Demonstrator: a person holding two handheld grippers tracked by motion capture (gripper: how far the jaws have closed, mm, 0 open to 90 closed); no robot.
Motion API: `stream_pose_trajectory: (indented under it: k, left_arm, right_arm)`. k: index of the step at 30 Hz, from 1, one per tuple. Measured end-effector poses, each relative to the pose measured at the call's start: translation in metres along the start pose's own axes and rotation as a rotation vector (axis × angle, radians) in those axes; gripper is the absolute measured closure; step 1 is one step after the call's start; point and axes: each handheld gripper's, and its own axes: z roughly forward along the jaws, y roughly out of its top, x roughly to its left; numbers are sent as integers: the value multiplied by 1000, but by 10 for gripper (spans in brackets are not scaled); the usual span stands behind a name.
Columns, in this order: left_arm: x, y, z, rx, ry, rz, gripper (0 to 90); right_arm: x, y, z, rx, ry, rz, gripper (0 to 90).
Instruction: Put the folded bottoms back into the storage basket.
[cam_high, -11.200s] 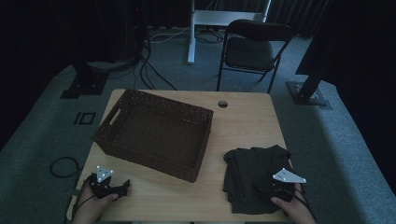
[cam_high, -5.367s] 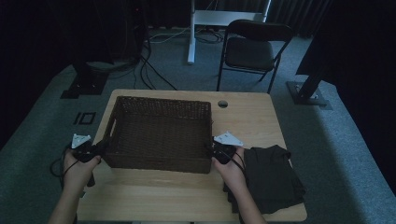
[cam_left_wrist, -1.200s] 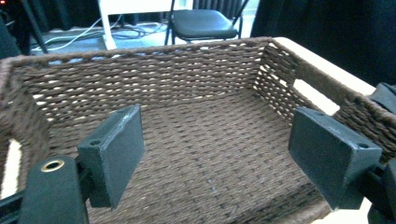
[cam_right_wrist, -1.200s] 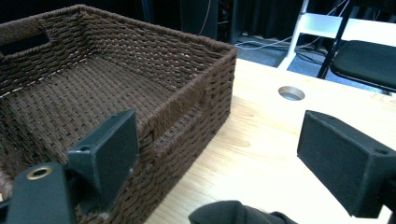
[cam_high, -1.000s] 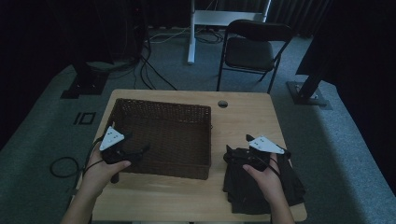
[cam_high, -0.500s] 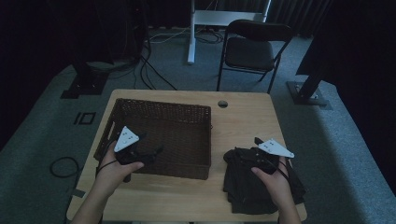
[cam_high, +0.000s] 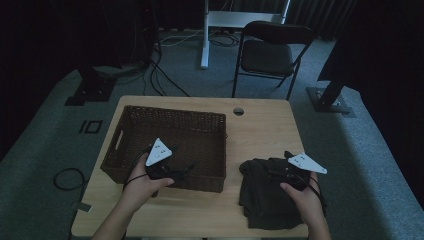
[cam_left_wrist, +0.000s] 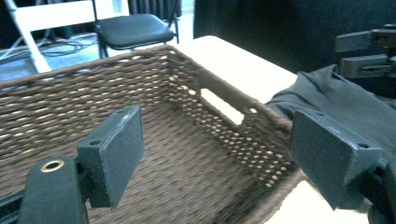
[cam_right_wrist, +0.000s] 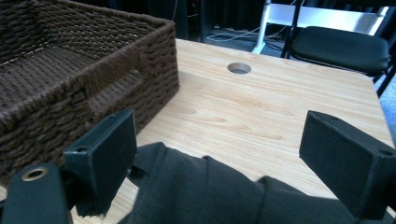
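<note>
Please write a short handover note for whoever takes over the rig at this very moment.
Left hand-held gripper: open, holding nothing, over the basket's near right corner.
Right hand-held gripper: open, above the dark cloth, not gripping it.
Cloth lies on the table, right of the basket, apart from it.
Done: nothing is in the part of the basket that shows.
Left: probably grasp the cloth and move it into the basket.

- Table (cam_high: 260, 125): light wood top with a round hole (cam_high: 238, 111) near its far edge.
- Basket (cam_high: 200, 120): brown wicker, on the table's left half, under the left gripper's fingers (cam_left_wrist: 116, 149).
- Cloth (cam_high: 260, 195): dark, crumpled, on the table's right near corner, just below the right gripper's fingers (cam_right_wrist: 105, 154), beside the basket.
</note>
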Motion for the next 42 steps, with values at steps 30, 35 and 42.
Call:
stream_pose_trajectory:
  k: [30,35,42]
  left_arm:
    - [-84,4,71,19,-212,84,189]
    - [-96,4,78,19,-236,96,189]
    - [-122,1,98,16,-266,111,189]
  right_arm:
    - [-46,-40,-29,42,-95,38,109]
    - [-51,-46,-32,46,-98,40,109]
    - [-59,-55,-36,47,-112,52,109]
